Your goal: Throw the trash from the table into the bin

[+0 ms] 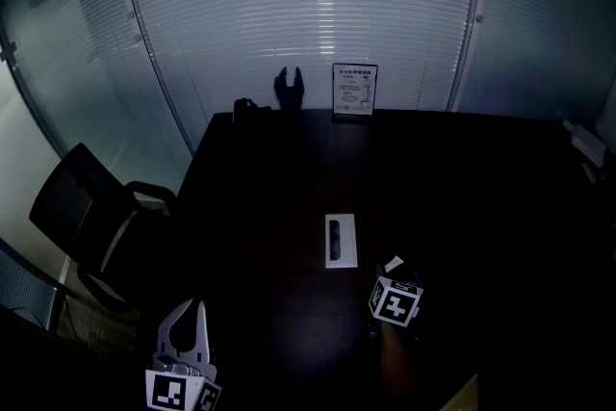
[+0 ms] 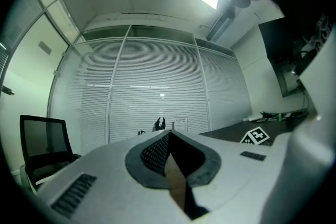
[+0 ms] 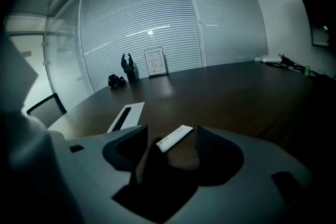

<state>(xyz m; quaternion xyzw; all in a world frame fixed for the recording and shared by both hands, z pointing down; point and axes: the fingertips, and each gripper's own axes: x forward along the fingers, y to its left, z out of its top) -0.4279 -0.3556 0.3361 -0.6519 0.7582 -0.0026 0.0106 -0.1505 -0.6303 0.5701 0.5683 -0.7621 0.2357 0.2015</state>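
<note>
A small white strip [image 3: 175, 138] lies on the dark table [image 1: 462, 207] between the jaws of my right gripper [image 3: 171, 132], which stand open with the pads off it. In the head view the strip [image 1: 393, 265] shows just beyond the right gripper [image 1: 390, 276] at the near right. A white sheet [image 1: 343, 255] with a black bar-shaped thing [image 1: 334, 236] on it lies a little to the left. My left gripper [image 1: 196, 308] hangs off the table's near left corner, its jaws closed tip to tip with nothing held, as the left gripper view [image 2: 169, 134] shows. No bin is in view.
A black office chair [image 1: 91, 217] stands at the table's left. At the far edge stand a framed sign [image 1: 354, 91], a black figure [image 1: 290, 89] and a small dark object [image 1: 245, 106]. A glass wall with blinds closes the back. Some items lie at the right edge [image 1: 587, 144].
</note>
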